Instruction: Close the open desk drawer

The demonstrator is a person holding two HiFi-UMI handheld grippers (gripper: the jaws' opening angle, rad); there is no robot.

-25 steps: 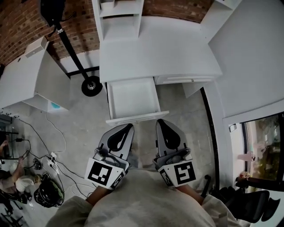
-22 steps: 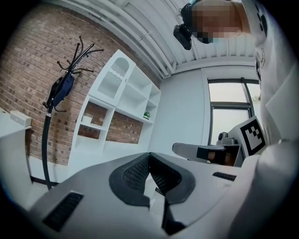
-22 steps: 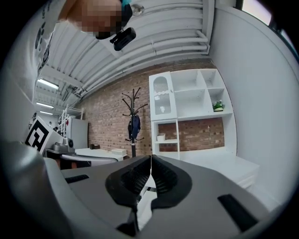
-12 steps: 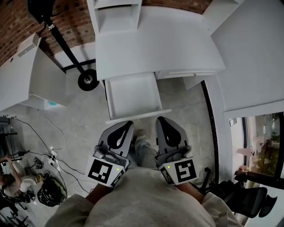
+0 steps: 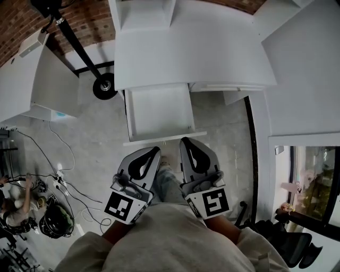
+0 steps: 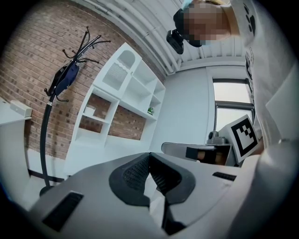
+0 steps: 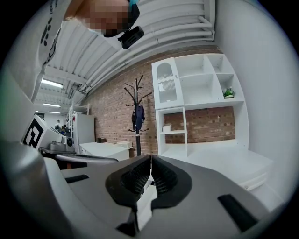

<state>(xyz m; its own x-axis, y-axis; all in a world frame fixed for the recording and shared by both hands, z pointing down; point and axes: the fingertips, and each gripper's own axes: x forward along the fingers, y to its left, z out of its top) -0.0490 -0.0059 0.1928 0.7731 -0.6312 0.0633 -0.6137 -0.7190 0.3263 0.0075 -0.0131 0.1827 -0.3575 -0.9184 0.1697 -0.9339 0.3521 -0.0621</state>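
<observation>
drawer (image 5: 159,109): pulled out from the front edge of the desk (image 5: 212,53), on its left half, with the front panel facing us
left gripper (image 5: 154,151): jaws pressed flat together with nothing in them; the tip sits just short of the drawer's front panel, near its middle
right gripper (image 5: 185,141): same deal, pinched tight on nothing; the tip is up against the right half of the front panel, but we can't tell if it's actually touching
second drawer (image 5: 228,86): pushed in, along the desk's front edge, right of the open one
shelf unit (image 5: 143,13): stands at the desk's back edge, left side
coat stand (image 5: 79,50): on the floor just off the desk's left edge
our leg (image 5: 167,183): down between the two grippers
cables (image 5: 64,183): sprawled on the floor, well left of us
</observation>
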